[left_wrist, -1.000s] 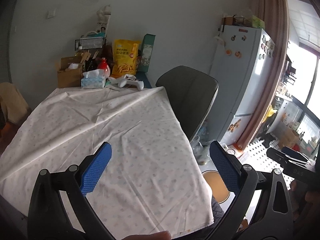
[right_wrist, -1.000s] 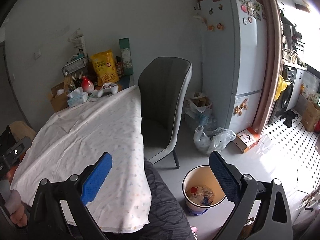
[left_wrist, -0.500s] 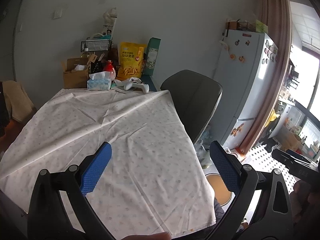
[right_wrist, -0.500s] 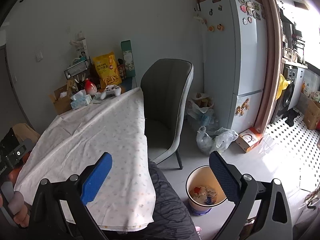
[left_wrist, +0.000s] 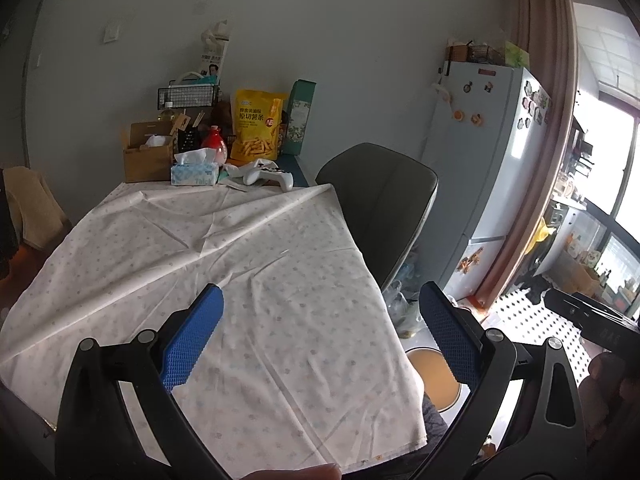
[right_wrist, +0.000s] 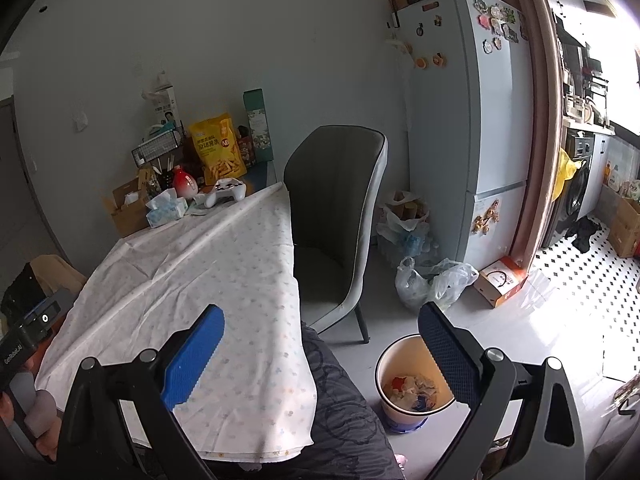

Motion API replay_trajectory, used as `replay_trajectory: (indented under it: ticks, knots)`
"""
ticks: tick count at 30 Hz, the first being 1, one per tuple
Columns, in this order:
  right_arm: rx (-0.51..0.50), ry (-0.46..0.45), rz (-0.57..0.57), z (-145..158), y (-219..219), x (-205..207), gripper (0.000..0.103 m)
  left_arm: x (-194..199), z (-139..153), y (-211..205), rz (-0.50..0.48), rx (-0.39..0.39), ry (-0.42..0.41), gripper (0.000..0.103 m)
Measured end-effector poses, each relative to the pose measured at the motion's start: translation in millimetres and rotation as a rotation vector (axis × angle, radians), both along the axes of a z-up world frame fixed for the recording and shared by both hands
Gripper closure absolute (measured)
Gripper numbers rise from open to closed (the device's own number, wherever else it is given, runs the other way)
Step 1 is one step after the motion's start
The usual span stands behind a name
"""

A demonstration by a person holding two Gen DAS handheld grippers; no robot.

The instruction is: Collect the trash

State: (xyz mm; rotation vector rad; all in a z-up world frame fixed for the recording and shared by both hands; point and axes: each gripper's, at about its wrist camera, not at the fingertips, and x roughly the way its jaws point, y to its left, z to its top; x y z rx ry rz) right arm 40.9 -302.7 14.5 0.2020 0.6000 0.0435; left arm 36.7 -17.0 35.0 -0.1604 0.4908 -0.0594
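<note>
Trash already lies in the bin (right_wrist: 412, 392) beside the tablecloth (left_wrist: 224, 264). You hold the left gripper (left_wrist: 320, 336) and right gripper (right_wrist: 320, 340) spread wide, both empty. No litter shows on the tablecloth; likely next, scan around it.

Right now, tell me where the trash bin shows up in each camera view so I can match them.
Left wrist view: the trash bin sits low and right of centre, only partly visible past the tablecloth edge and behind the gripper's right finger.
Right wrist view: the trash bin stands in full on the floor, lower centre-right, with scraps inside.
Shared landmark: the grey chair beside the table.
</note>
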Motion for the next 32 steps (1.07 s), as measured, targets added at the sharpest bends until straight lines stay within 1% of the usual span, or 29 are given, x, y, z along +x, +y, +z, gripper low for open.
replay_trajectory:
  ticks: [14, 19, 22, 32]
  knots:
    - [0.008, -0.008, 0.005, 5.3, -1.8, 0.7, 0.008, -5.2, 5.0, 6.5, 0.004, -0.008, -0.02, 0.006]
    - [-0.005, -0.022, 0.0, 8.4, -1.9, -0.3, 0.008, -5.9, 4.9, 8.6, 0.016, -0.014, -0.025, 0.006]
    - [-0.001, -0.018, 0.005, 6.6, -1.1, 1.3, 0.008, -6.1, 4.6, 4.6, 0.02, 0.012, -0.022, 0.006]
    - [0.008, -0.005, 0.015, -1.0, 0.3, 3.2, 0.008, -6.0, 5.1, 5.4, 0.009, 0.01, -0.007, 0.006]
